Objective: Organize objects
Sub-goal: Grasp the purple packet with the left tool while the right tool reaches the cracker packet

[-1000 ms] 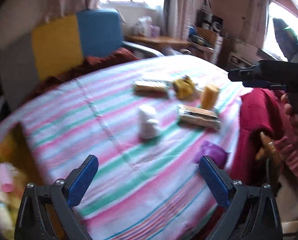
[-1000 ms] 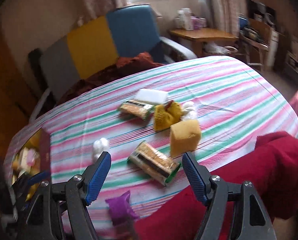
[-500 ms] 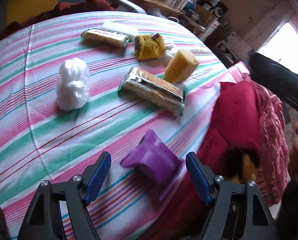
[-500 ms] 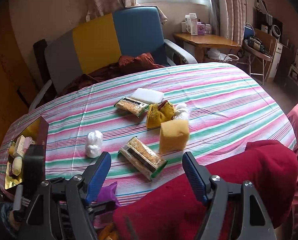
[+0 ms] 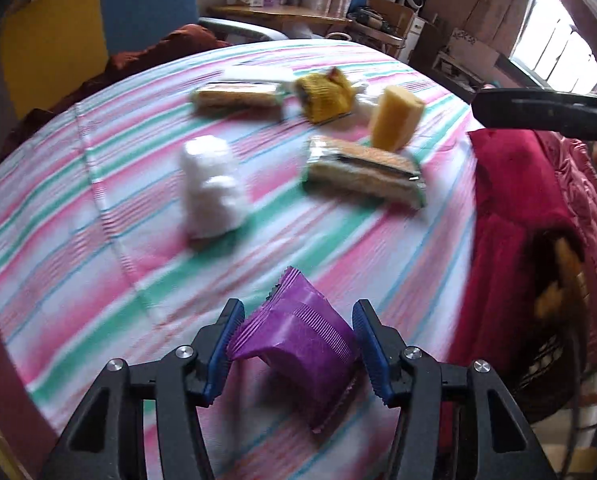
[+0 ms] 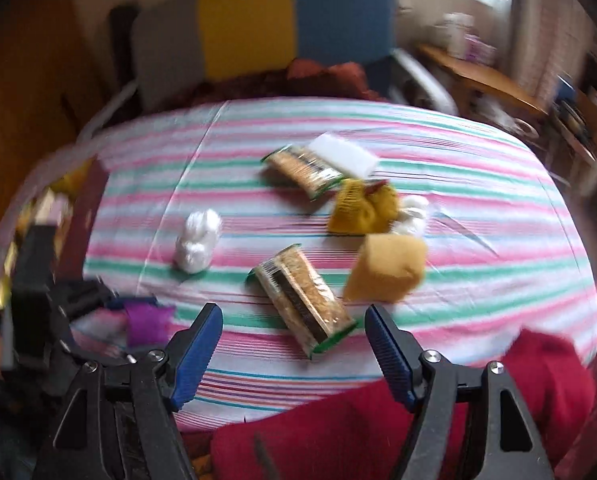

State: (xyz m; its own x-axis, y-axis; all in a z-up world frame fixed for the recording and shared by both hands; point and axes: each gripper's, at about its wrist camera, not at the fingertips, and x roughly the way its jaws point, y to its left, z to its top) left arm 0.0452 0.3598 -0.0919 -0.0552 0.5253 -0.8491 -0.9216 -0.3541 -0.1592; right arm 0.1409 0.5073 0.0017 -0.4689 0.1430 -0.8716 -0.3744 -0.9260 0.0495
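Note:
My left gripper [image 5: 296, 344] is shut on a purple snack packet [image 5: 298, 344], near the front edge of the striped table [image 5: 78, 216]; the packet also shows in the right wrist view [image 6: 146, 320]. Ahead lie a white wad [image 5: 212, 192], two cracker packs [image 5: 362, 170] [image 5: 238, 98], a yellow sponge [image 5: 394, 118], a yellow knit item [image 5: 324, 94] and a white block [image 6: 342, 154]. My right gripper [image 6: 294, 344] is open and empty above the table's near edge, just short of a cracker pack [image 6: 302, 300].
A box [image 6: 58, 216] with several small items stands at the table's left end. A red cushion [image 6: 378, 432] lies under my right gripper. A yellow and blue chair [image 6: 290, 28] stands behind the table, with a wooden side table [image 6: 486, 80] at the right.
My left gripper has closed in on the purple packet and shut on it. My right gripper has moved forward over the table, still open.

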